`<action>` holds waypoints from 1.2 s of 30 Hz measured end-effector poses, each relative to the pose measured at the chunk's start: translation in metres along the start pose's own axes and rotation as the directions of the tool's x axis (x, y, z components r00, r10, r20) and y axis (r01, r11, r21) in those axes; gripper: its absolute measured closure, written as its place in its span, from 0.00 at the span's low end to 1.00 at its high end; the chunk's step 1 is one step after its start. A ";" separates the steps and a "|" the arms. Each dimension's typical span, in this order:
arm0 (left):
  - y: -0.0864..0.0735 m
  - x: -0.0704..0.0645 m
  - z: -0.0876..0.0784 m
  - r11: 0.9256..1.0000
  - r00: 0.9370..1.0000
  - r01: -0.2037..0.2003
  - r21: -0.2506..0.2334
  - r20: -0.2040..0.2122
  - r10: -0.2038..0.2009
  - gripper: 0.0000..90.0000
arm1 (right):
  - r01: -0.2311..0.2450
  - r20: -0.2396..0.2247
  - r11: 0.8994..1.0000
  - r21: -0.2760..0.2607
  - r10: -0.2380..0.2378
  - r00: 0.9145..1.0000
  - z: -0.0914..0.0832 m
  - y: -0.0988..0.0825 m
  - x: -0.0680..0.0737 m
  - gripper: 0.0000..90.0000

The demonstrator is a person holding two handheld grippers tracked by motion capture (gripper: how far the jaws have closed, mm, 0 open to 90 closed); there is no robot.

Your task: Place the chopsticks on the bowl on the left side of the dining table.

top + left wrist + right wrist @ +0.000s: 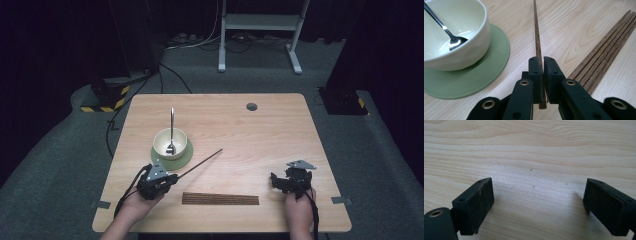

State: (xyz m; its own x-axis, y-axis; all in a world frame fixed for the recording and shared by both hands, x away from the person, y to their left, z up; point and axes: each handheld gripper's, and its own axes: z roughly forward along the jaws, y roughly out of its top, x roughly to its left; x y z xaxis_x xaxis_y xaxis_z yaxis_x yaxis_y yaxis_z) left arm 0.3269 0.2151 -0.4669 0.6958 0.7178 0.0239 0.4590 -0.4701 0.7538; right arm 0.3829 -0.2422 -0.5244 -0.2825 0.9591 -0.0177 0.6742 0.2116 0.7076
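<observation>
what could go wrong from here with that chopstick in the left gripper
The left gripper pinches the chopstick near one end, so the long free part may pivot or slip. Its tip points past the bowl; a swing could knock the bowl or the spoon standing in it.

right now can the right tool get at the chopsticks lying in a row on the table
Probably yes: the right tool stands open, holding nothing, and bare table lies between it and the row of chopsticks.
</observation>
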 end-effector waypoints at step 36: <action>0.014 0.044 -0.026 0.995 0.996 0.062 -0.074 -0.062 -0.067 0.94 | 0.011 0.001 1.000 -0.006 -0.011 1.000 0.000 -0.001 0.000 0.11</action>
State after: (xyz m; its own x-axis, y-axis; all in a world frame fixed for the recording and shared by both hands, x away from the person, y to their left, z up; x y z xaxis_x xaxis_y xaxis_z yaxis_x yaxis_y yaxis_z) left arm 0.3491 0.2533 -0.4381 0.6283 0.7778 0.0139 0.4592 -0.3853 0.8004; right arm 0.3827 -0.2421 -0.5251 -0.2890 0.9570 -0.0266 0.6668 0.2212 0.7116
